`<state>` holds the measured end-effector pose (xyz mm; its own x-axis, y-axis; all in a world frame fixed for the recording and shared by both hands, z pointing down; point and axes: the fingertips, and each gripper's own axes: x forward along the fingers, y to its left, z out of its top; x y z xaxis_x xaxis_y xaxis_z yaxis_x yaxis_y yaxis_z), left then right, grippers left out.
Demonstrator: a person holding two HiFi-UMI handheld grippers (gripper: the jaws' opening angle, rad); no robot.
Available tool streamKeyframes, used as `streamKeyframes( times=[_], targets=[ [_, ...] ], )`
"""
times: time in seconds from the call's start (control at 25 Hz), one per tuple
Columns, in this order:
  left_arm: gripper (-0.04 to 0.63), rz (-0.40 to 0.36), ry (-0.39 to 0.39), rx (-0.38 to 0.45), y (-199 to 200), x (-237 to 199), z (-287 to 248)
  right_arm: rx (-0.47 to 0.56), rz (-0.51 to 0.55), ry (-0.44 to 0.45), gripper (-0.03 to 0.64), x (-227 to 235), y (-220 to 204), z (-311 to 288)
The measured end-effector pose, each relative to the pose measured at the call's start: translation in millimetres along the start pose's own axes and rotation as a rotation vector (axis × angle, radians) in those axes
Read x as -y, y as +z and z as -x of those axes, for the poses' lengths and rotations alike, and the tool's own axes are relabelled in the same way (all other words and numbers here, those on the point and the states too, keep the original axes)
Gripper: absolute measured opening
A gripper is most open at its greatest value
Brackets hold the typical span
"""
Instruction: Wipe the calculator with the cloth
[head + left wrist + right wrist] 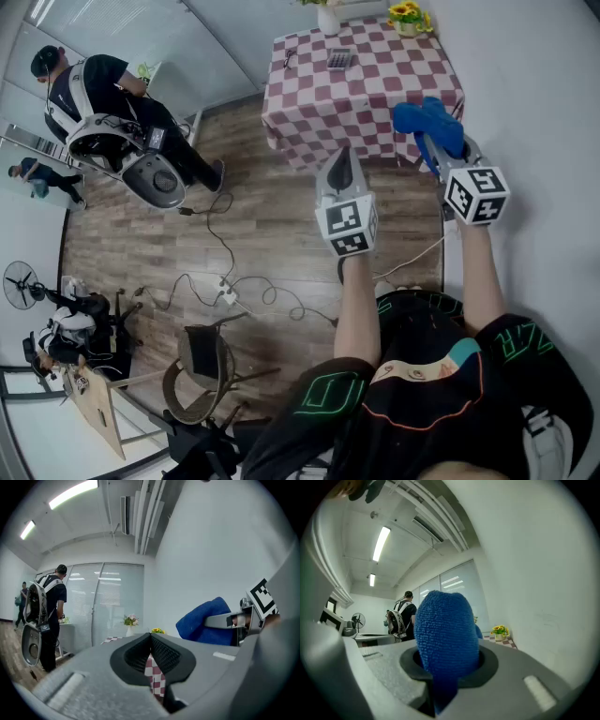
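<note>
Well, the calculator (339, 59) lies flat on the checkered table (375, 103) on the far side of the room, near its back edge, with a white vase (328, 19) just behind it and a pot of yellow flowers (405, 17) at the back right corner. Both grippers are held in the air on the near side of the table, well apart from the calculator. The right gripper (436, 141) has its jaws clamped on a blue cloth (445, 634) – the cloth bulges up above the jaws in a thick rounded wad and a strip of it hangs down below them. The left gripper (151, 641) holds nothing: its ribbed pads meet at the tips, and only the checkered tablecloth shows through the slit beneath. It sits just left of the right one, near the table's front corner. Off to the left, a person (103, 103) wearing a backpack rig stands on the wooden floor (262, 225) – back turned, close to the glass partition.
</note>
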<state>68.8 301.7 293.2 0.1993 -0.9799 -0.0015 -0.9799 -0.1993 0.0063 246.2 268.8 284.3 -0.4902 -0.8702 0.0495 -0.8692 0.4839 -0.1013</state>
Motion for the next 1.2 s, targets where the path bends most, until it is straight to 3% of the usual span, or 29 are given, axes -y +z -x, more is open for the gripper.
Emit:
streamKeyframes(
  times=[0.28,0.52,0.88,1.04,1.2],
  targets=[
    [0.009,0.0,-0.001,-0.011,1.0,-25.8,-4.2,0.061,0.027,-0.044,0.097,-10.1,10.2,-15.9],
    [0.009,0.005,-0.008,-0.029,1.0,-53.1,-15.5,0.034,0.049,-0.125,0.097,-6.7,11.5,-41.3],
    [0.009,0.041,0.038,0.005,0.9,-110.0,-34.1,-0.005,0.099,-0.085,0.098,-32.6,1.7,-85.5],
    [0.009,0.048,0.007,-0.031,-18.8,-104.8,-49.4,-0.033,0.087,-0.134,0.098,-10.8,-6.2,-90.1],
    [0.009,0.055,-0.016,-0.011,-20.1,-104.9,-68.1,-0.057,0.094,-0.139,0.098,-4.6,-12.6,-98.9]
  ],
)
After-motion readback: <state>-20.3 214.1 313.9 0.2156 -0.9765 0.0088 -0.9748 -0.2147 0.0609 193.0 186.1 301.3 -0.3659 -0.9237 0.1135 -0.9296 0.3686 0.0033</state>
